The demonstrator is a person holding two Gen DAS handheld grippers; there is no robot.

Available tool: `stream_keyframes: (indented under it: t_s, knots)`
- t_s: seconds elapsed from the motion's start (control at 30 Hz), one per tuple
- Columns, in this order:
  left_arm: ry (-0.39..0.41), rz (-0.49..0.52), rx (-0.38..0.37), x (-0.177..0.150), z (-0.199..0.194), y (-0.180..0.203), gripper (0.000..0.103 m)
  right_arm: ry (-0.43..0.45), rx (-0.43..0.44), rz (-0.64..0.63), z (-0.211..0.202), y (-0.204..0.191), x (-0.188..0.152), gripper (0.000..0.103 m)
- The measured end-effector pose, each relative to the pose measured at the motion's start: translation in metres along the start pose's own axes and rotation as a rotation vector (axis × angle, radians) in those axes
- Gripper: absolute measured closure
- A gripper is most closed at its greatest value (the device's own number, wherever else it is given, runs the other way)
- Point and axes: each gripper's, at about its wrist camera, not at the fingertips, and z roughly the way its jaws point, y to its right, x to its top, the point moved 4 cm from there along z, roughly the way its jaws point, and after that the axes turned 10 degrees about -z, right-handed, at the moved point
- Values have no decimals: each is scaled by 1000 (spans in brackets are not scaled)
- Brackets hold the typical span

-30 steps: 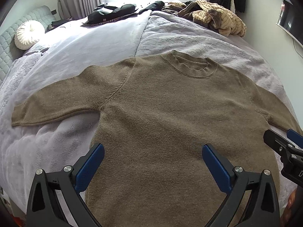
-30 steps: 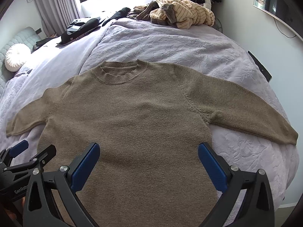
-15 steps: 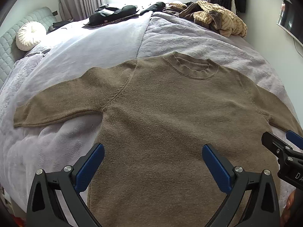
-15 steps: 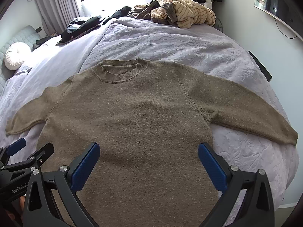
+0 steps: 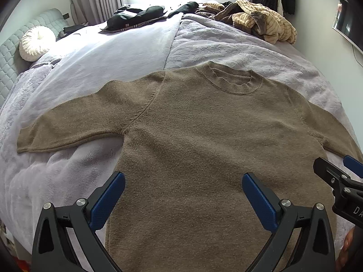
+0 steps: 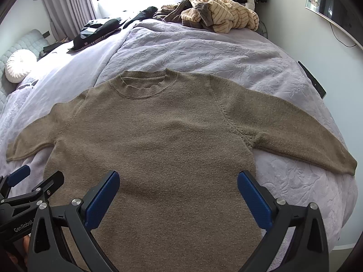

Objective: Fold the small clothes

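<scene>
You have a wide bed covered in a pale lilac embossed quilt point(image 6: 204, 52), and on its near half a taupe-brown crew-neck knitted sweater point(image 5: 204, 136) lies flat, front up, neckband pointing away from you and both sleeves spread out to the sides. At the far edge of the bed sit a heap of cream and brown striped knitwear point(image 6: 222, 15) and some dark garments point(image 5: 138, 15), well apart from your work; a round white pleated cushion point(image 5: 36, 43) rests by the headboard on the left.

The fold has not begun, so treat this as the set-up for the first one. Your left gripper point(image 5: 183, 200) hovers above the lower body of the sweater with its blue-padded jaws spread wide and nothing between them. Your right gripper point(image 6: 178, 199) matches it, jaws apart and empty, over the same lower panel but nearer the right side seam.

To do it well, I would start with a sleeve: pinch the left sleeve's cuff point(image 5: 22, 142), taking both knit layers, and lay it across the chest so the fold runs along the shoulder seam. Do the same with the right sleeve's cuff point(image 6: 347, 165). The hem sits below both views, so I cannot tell whether it lies straight; check it before folding the body upward. Knit stretches, so lift it; do not drag it.
</scene>
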Motion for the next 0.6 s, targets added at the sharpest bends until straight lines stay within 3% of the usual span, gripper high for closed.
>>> stream_keyframes:
  t_s: [0.6]
  knots:
    - [-20, -8, 1, -1, 3, 0, 0, -9, 3, -4, 3, 0, 0, 0]
